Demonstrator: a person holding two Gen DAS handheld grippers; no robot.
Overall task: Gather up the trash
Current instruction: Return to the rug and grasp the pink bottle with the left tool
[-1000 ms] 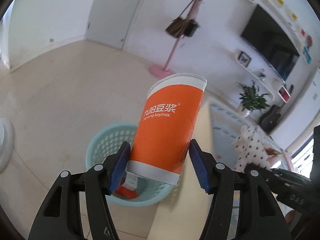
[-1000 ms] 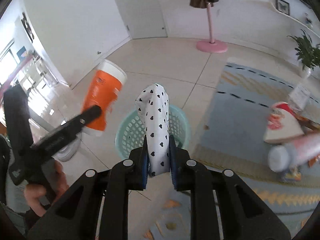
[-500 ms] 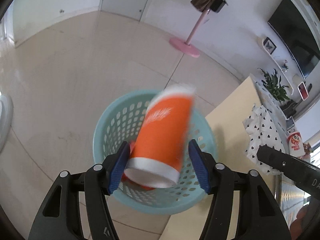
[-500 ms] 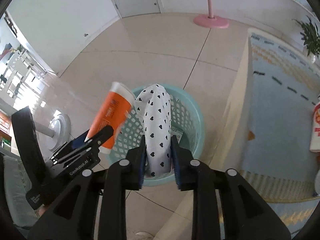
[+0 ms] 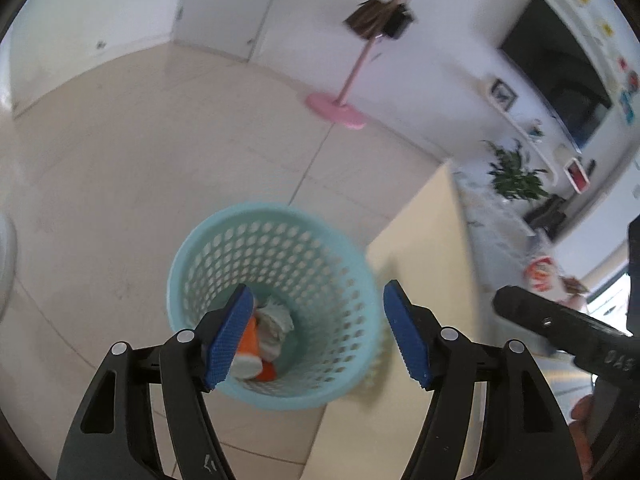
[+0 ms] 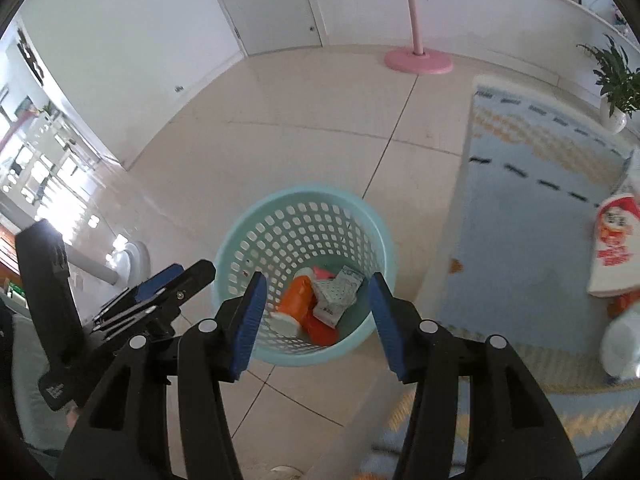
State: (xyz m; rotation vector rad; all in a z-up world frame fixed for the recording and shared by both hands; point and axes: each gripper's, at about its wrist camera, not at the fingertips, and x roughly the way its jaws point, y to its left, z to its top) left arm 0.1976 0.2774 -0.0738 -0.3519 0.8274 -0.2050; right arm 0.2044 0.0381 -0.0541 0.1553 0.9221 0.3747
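Left tongs (image 5: 320, 336): blue pads spread wide, nothing between them, poised above the pale blue perforated basket (image 5: 304, 392). Right tongs (image 6: 316, 322): pads likewise apart and empty, above the same basket (image 6: 372, 224). Trash lies at the bottom of the basket: an orange paper cup (image 6: 294, 304) on its side, touching a white heart-print carton (image 6: 336, 296), with a red item partly hidden beneath. The basket stands on the beige tiled floor (image 6: 288, 140), just beside the worktop edge (image 5: 424, 280). A pink coat stand base (image 6: 418, 60) sits well beyond the basket, near the wall.
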